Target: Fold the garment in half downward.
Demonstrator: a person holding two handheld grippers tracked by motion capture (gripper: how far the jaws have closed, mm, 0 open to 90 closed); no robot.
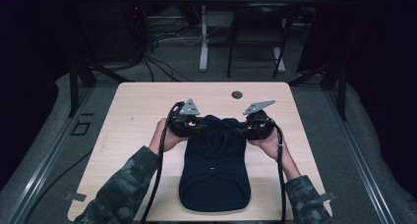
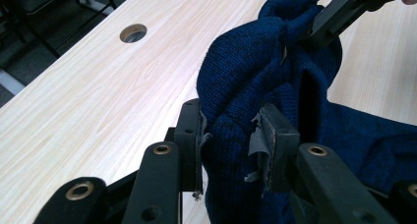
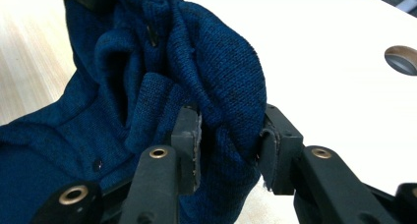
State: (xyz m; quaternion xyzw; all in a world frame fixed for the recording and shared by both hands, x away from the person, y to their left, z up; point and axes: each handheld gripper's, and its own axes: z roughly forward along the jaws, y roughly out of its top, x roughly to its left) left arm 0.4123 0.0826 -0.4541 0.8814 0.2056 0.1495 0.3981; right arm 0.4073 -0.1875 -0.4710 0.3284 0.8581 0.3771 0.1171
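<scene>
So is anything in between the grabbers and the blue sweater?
No. The left gripper and the right gripper each already pinch a fold of the blue sweater between their fingers, nothing in between.

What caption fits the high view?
Two claws, left and right, pinch a dark blue knit garment on a wooden table.

— What sort of place is this?
— A lab or test room, by the look of it: a pale wooden table [image 1: 147,106] with a cable hole [image 1: 237,94], dark curtains [image 1: 373,47] around it, metal frame rails [image 1: 54,150] on grey carpet.
— Anything else?
— Loose cables [image 1: 162,37] on the floor and another table's leg [image 1: 203,37] behind.
</scene>
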